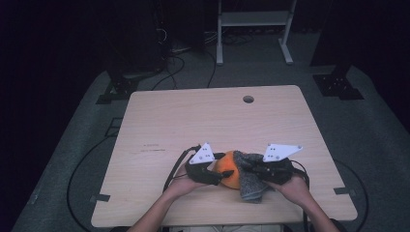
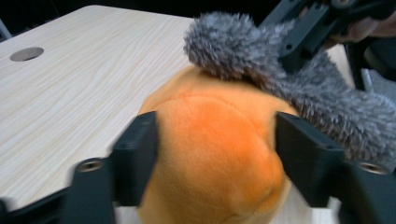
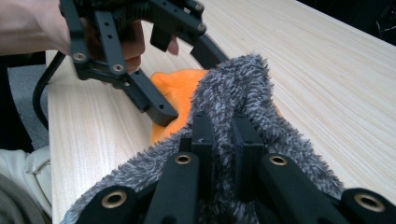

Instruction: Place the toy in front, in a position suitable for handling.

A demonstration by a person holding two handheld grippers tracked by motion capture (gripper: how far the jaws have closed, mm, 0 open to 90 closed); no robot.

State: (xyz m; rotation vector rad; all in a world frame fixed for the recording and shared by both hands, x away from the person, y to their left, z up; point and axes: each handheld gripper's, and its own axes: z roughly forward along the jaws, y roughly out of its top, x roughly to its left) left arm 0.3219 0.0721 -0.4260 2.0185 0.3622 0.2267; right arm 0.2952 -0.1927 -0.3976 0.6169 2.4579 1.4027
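An orange plush ball point(image 1: 226, 169) lies near the table's front edge, with a grey fuzzy cloth point(image 1: 251, 186) draped over its right side. My left gripper point(image 1: 218, 177) comes in from the left, its jaws pressing on both sides of the orange plush ball point(image 2: 210, 154). My right gripper point(image 1: 247, 166) is shut on a fold of the grey cloth point(image 3: 243, 79), pinching it just above the ball. In the right gripper view the left gripper point(image 3: 187, 84) straddles the orange ball point(image 3: 177, 88). The left gripper view shows the right gripper point(image 2: 299, 51) biting the grey cloth point(image 2: 327, 102).
The light wooden table point(image 1: 193, 116) has a round cable hole point(image 1: 248, 99) at the back. Beyond it, a white metal frame point(image 1: 254, 19) and black stand bases point(image 1: 338, 84) sit on the grey floor with cables. Both forearms enter from the front edge.
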